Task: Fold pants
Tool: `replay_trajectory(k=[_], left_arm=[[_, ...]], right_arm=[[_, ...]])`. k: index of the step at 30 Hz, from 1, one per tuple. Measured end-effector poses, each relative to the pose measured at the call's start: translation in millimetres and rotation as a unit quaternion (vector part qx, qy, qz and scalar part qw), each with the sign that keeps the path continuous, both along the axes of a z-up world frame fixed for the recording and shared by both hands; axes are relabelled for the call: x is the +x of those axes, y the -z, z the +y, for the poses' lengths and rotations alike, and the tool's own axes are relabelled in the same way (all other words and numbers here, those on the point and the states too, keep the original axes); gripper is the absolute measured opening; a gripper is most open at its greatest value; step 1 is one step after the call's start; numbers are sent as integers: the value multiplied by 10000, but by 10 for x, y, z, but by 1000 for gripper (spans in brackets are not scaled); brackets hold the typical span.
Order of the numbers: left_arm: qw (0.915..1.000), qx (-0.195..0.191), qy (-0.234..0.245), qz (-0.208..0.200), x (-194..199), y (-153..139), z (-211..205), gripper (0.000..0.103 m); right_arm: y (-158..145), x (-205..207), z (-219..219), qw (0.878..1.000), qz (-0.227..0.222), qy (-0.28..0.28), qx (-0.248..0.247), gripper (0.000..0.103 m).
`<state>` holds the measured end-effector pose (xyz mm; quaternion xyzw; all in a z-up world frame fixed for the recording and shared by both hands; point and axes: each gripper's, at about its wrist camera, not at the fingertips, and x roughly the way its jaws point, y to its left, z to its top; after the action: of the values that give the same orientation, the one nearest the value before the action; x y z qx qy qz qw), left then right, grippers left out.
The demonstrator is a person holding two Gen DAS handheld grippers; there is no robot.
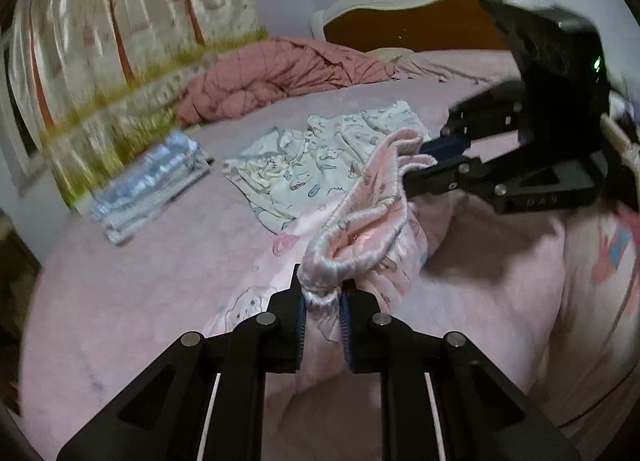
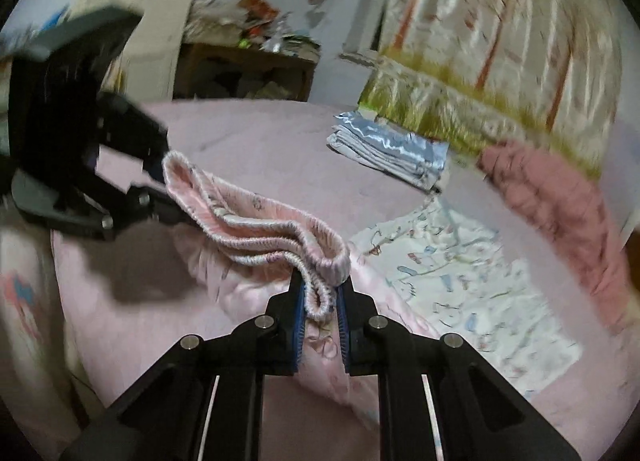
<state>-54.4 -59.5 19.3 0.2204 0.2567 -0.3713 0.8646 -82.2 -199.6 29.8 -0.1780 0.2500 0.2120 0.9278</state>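
Observation:
Pink printed pants [image 1: 372, 221] with a gathered elastic waistband hang between both grippers above the pink bed. My left gripper [image 1: 323, 297] is shut on one end of the waistband. The right gripper [image 1: 416, 165] enters from the right in the left wrist view and grips the other end. In the right wrist view my right gripper [image 2: 322, 301] is shut on the waistband of the pants [image 2: 256, 225], and the left gripper [image 2: 168, 185] holds the far end at the left. The legs of the pants hang below, partly hidden by the fingers.
A cream printed garment [image 1: 316, 161] lies spread on the bed [image 1: 140, 281] behind the pants. A folded pale blue stack [image 1: 148, 189] sits at the left. A rumpled dusty-pink quilt [image 1: 280, 73] lies by the headboard [image 1: 400, 17]. A tree-printed curtain [image 2: 500, 53] hangs beside the bed.

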Motion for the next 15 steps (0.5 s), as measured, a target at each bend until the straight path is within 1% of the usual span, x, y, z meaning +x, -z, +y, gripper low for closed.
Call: replay_trajectory(k=[2,3,6,7,9,11,12,15], left_arm=[[9992,-201,-101,333,226,-16,12,14],[9977,-323,-130,584,360,-7,22,14],[9921,-562,-240,1092,646,70,48,14],[9906,-590,-292,1198,720,112,50,14],[9897,-576,-373,1255,796,198,23,15],[9884,-584,-375,1354,853,288,11,19],[9874,-615,-420,1396,882,329,11,20],[9831,-792,-493,1574,980,394,47,23]], right_arm=[[-32,263,-121,9983,311,28,486,14],[-26,391,-189,9961,486,35,733,14],[52,723,-349,9869,949,103,1299,14],[94,797,-369,9842,1057,135,1411,14],[203,971,-462,9749,1419,195,1707,14],[308,1050,-504,9685,1653,257,1846,14],[368,1094,-524,9656,1770,321,1879,15],[470,1171,-573,9622,1868,513,1916,15]])
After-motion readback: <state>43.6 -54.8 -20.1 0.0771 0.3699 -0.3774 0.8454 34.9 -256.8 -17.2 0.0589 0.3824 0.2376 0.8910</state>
